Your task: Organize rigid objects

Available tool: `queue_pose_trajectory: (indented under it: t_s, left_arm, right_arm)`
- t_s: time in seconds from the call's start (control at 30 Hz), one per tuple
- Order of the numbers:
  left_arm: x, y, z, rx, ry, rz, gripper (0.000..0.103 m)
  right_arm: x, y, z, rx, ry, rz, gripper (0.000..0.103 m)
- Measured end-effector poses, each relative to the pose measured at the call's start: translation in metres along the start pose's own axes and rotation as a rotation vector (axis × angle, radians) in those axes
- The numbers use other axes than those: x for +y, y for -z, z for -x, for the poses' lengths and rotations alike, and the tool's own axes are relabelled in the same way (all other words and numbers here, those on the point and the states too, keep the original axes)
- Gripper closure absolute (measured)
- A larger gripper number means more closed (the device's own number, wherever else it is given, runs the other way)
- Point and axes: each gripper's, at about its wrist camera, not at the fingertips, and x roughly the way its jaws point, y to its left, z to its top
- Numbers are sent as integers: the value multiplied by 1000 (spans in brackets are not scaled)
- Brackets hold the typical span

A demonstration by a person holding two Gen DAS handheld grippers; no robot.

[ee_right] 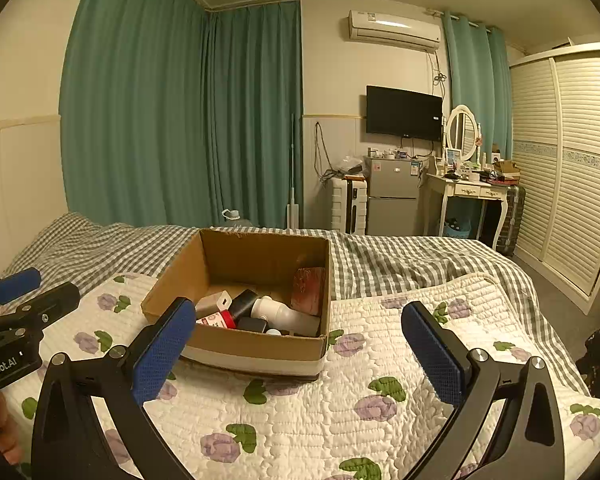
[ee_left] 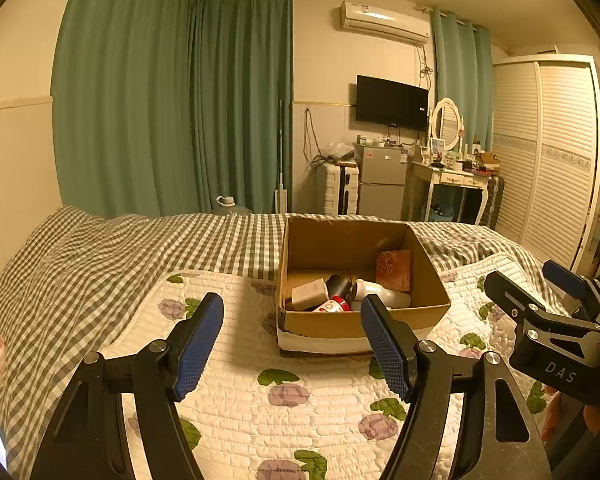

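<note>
**Carton of rigid goods on a quilted bed, both claws released**

Box (ee_left: 364, 320): open-topped corrugated cardboard, square, brown, with a pale band round its base. It sits on the quilt (ee_left: 284, 360) towards that quilt's far edge.

Contents, lying loose along the box's near wall:
- White bottle (ee_right: 284, 312), smooth plastic, rounded shoulder, on its side.
- Black cylinder (ee_right: 244, 302), glossy, tilted against the bottle's neck.
- Beige carton (ee_left: 309, 293), small, matte, rectangular, at the left.
- Red-and-white can (ee_left: 334, 305), printed label, partly hidden behind the near wall.
- Reddish block (ee_left: 394, 270), mottled surface, standing upright against the right wall.
- Small black case (ee_right: 252, 324) and a white cap (ee_right: 273, 332), low in the near corner.

Quilt: cream, stitched in puffy rows, printed with lilac roses and green leaves; spread over a grey-and-white gingham sheet (ee_left: 100, 248).

Left gripper (ee_left: 292, 340): black angular arms, blue pads of dimpled rubber, jaws spread wide and holding nothing, poised over the quilt just short of the box's near wall.

Right gripper (ee_right: 296, 348): same build, jaws likewise spread and bare, framing the box's near right corner.
</note>
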Motion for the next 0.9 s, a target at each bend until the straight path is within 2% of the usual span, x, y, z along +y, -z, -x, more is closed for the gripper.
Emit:
queue_pose_trajectory:
  t_s: [0.9]
  left_arm:
    - [0,0,-1,-3,4,0,29]
  right_arm:
    - [1,2,-3,18,0,3,0]
